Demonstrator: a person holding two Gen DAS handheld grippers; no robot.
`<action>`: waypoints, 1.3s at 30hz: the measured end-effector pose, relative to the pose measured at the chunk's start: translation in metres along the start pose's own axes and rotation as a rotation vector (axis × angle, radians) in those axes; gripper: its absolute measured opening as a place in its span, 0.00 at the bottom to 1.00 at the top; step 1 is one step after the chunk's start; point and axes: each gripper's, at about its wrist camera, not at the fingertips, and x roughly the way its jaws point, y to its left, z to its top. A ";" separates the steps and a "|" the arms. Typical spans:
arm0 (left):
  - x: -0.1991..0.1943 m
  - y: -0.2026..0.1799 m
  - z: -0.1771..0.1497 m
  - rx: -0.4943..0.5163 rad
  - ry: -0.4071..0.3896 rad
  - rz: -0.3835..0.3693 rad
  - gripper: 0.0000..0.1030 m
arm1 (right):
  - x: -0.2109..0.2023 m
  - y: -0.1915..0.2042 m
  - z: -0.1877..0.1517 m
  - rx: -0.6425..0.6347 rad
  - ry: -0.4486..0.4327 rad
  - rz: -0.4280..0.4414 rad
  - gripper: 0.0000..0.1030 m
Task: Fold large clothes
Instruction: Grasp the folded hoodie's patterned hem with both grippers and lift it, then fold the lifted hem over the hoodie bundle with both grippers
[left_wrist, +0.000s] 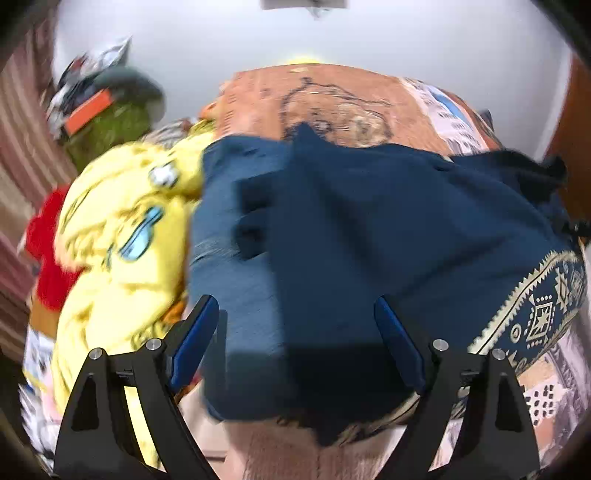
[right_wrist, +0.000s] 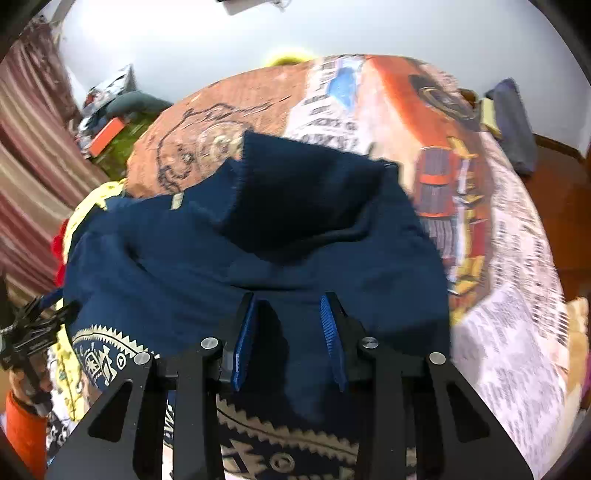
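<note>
One navy garment (right_wrist: 258, 240) lies mid-frame on the bed (right_wrist: 498, 332); left gripper (left_wrist: 297, 339) gapes wide, empty; right gripper (right_wrist: 290, 339), half-closed, straddles a fold of it.

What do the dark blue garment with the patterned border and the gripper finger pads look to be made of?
The dark blue garment with the cream geometric border looks like soft matte woven or knit cloth: it creases and drapes, no sheen; the exact fibre is unclear. The blue finger pads of the right gripper look like ribbed rubber or plastic, judging by fine ridges, on matte black rigid fingers.
</note>
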 end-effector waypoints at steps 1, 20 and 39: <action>-0.005 0.009 -0.003 -0.038 -0.002 -0.001 0.84 | -0.006 0.001 -0.002 -0.005 -0.004 -0.018 0.33; 0.004 -0.006 -0.090 -0.408 0.138 -0.534 0.86 | -0.065 0.024 -0.050 -0.109 -0.044 -0.278 0.64; -0.049 -0.053 -0.041 -0.274 -0.119 -0.464 0.38 | -0.055 0.049 -0.069 -0.167 -0.016 -0.216 0.64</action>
